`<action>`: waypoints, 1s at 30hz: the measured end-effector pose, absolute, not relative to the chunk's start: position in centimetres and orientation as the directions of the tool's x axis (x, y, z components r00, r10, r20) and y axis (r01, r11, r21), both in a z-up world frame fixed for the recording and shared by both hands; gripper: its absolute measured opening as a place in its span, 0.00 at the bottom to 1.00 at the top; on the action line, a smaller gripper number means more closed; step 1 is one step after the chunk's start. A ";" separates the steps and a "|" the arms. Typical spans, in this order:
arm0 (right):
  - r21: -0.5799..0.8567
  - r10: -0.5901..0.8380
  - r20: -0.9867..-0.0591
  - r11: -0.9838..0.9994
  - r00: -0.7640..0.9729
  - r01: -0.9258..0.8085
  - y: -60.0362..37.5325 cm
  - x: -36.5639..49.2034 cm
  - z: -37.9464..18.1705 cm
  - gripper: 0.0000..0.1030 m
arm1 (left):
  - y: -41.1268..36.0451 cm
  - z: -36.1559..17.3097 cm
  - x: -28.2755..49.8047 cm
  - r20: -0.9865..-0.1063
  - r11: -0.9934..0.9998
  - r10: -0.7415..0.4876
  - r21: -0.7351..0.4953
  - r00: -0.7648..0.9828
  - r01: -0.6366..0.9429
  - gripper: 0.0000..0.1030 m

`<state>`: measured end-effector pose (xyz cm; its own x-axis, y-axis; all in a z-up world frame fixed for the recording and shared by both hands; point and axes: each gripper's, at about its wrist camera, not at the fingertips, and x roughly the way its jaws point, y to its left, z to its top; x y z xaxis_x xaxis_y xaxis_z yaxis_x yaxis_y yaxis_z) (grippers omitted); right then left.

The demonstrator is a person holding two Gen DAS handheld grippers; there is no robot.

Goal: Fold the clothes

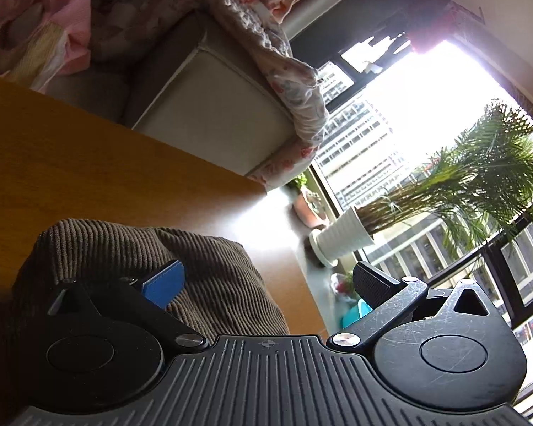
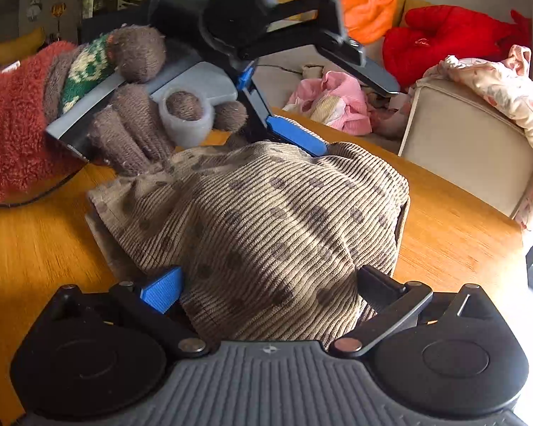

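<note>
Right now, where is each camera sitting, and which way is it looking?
Left wrist view: sits on the left tool, tilted, looking across the wooden table toward the window and potted palm; only its own open fingers show.
Right wrist view: sits on the right tool, looking over the table toward the sofa; the gloved hand holding the left tool shows.
Both share the brown corduroy garment and the table.

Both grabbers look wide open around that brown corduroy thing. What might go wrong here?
The right gripper straddles a thick bunch of corduroy, so closing might grab several layers and spoil the fold. The left gripper has one finger on the cloth, the other raised, so it may catch too little and slip.
</note>
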<state>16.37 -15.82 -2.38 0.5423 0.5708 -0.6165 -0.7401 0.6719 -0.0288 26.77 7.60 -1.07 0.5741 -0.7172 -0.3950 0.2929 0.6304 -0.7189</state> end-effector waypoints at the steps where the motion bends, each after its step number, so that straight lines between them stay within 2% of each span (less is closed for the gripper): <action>1: 0.013 0.594 -0.595 0.680 0.541 -0.733 -16.8 16.6 -1.7 1.00 | 8.2 -0.5 25.1 -0.382 0.642 -0.707 -0.700 0.595 0.314 1.00; 5: 0.269 0.648 -0.498 0.747 0.577 -0.607 -21.9 19.0 0.2 1.00 | 9.0 -0.5 19.5 -0.383 0.672 -0.682 -0.665 0.623 0.327 1.00; 8: 0.392 0.639 -0.517 0.769 0.570 -0.506 -22.9 21.3 -1.1 0.98 | 8.2 -2.5 17.2 -0.424 0.680 -0.674 -0.676 0.605 0.284 1.00; 11: 0.441 0.632 -0.564 0.775 0.532 -0.453 -22.1 22.7 -3.1 0.66 | 7.2 -3.2 16.1 -0.482 0.756 -0.616 -0.585 0.623 0.295 1.00; 12: 0.450 0.642 -0.567 0.766 0.516 -0.458 -21.4 22.9 -3.8 0.65 | 6.9 -3.3 15.8 -0.499 0.780 -0.594 -0.549 0.631 0.300 1.00; 16: 0.444 0.674 -0.549 0.736 0.494 -0.510 -17.9 24.5 -4.3 0.64 | 8.7 -2.7 16.0 -0.535 0.822 -0.542 -0.498 0.648 0.276 1.00; 22: 0.424 0.723 -0.536 0.678 0.436 -0.601 -9.9 29.1 -4.8 0.65 | 15.0 -2.0 16.5 -0.553 0.881 -0.404 -0.451 0.729 0.146 1.00; 24: 0.382 0.721 -0.532 0.672 0.444 -0.635 -7.1 30.5 -4.8 0.70 | 17.4 -1.2 16.5 -0.532 0.882 -0.370 -0.459 0.761 0.109 1.00; 30: 0.199 0.683 -0.539 0.672 0.494 -0.713 -2.9 32.5 -3.7 0.81 | 21.4 3.2 18.8 -0.382 0.830 -0.440 -0.519 0.812 0.205 1.00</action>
<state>32.49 -2.86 -3.69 0.4936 0.6829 -0.5386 -0.7132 0.6722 0.1987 18.75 21.35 3.20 0.8125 -0.4401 -0.3824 0.2054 0.8298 -0.5188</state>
